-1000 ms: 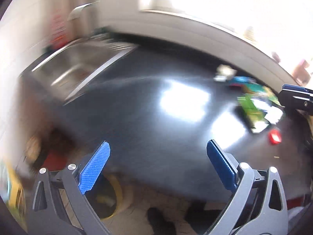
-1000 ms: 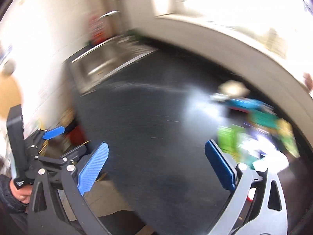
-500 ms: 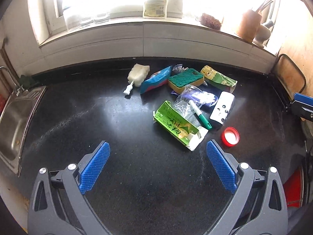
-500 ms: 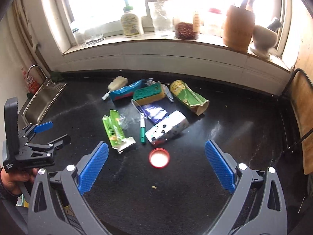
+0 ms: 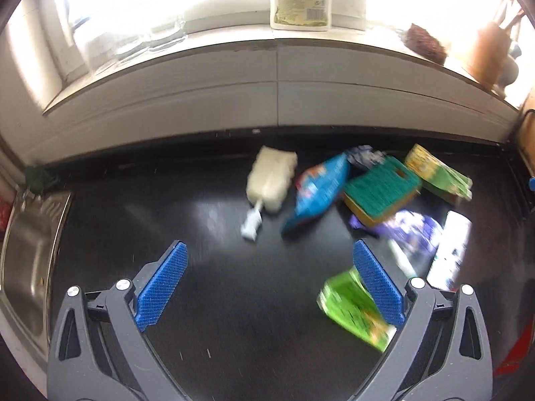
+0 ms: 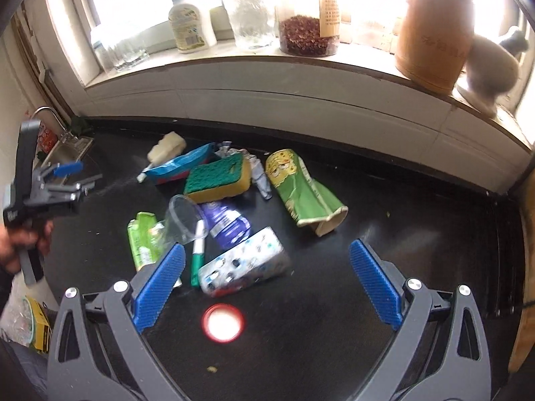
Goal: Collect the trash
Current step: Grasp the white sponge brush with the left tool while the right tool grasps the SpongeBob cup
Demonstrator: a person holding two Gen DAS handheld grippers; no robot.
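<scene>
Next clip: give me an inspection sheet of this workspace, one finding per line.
Surface: black counter, glossy, with crumbs.
Job's things: pile of trash: sponge, blue wrapper, green cup, green carton, clear cup, marker, red lid.
Clutter: jars and bottle on the windowsill.
Grippers: left gripper and right gripper both open, empty, above the counter.
Cables: nothing seen.
Surroundings: sink at left, bright window.

Both wrist views face the windowsill (image 6: 301,63) (left nearer), sharing the countertop (image 5: 234,300) litter.
</scene>
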